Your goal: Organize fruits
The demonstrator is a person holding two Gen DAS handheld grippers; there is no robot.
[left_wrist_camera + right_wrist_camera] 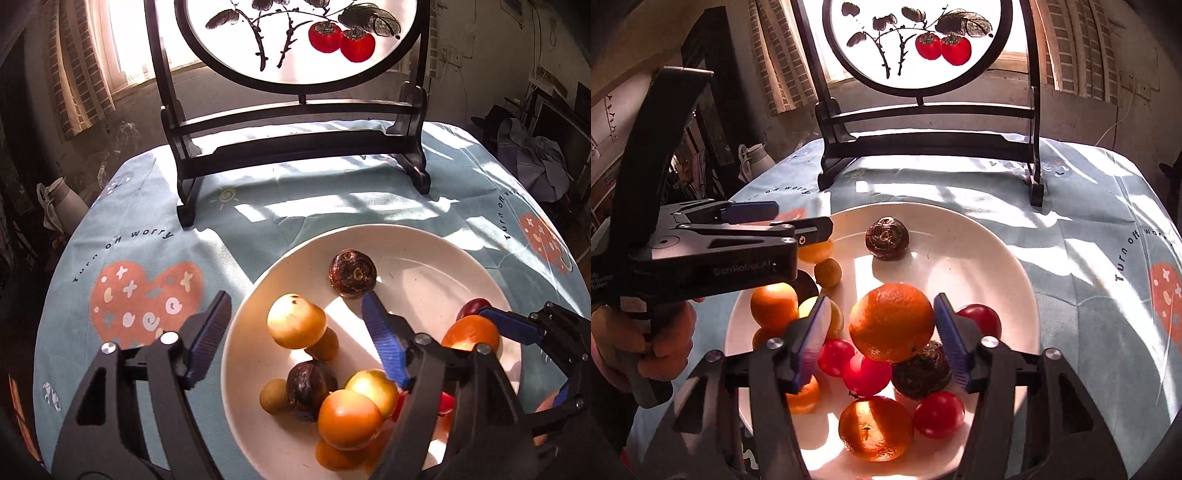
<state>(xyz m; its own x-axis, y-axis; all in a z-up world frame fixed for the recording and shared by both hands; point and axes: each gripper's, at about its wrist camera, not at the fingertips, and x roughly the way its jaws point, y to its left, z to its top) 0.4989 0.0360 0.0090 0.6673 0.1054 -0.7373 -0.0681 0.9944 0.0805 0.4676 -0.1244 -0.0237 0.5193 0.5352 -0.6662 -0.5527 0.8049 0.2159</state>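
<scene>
Closing in on the big orange [892,321], the right gripper [882,339] is sitting with jaws spread wide, one blue pad on each side of the fruit, not yet pinching as far as I can tell. That orange is riding on top of the pile near the plate's [997,258] front edge, resting on a red fruit [866,373] and a dark wrinkled fruit [919,373] underneath. The left gripper [295,332] is also released, hovering over the plate's left side, straddling a yellow fruit [295,321] without holding anything.

Doing it well, in my judgement: keep both pads level with the orange's widest line, squeeze slowly, since the skin is round and probably slick. Lift straight up so the red fruits below are not getting nudged off the rim. The pad on the left is passing close to another yellow fruit [827,314], so watch for bumping it.

One dark fruit [886,236] is lying alone toward the plate's far edge, well apart from the pile. Plate is sitting on the teal tablecloth [1089,229], in front of the painted screen stand [923,147]. The sorting destination isn't visible, so I can't tell.
</scene>
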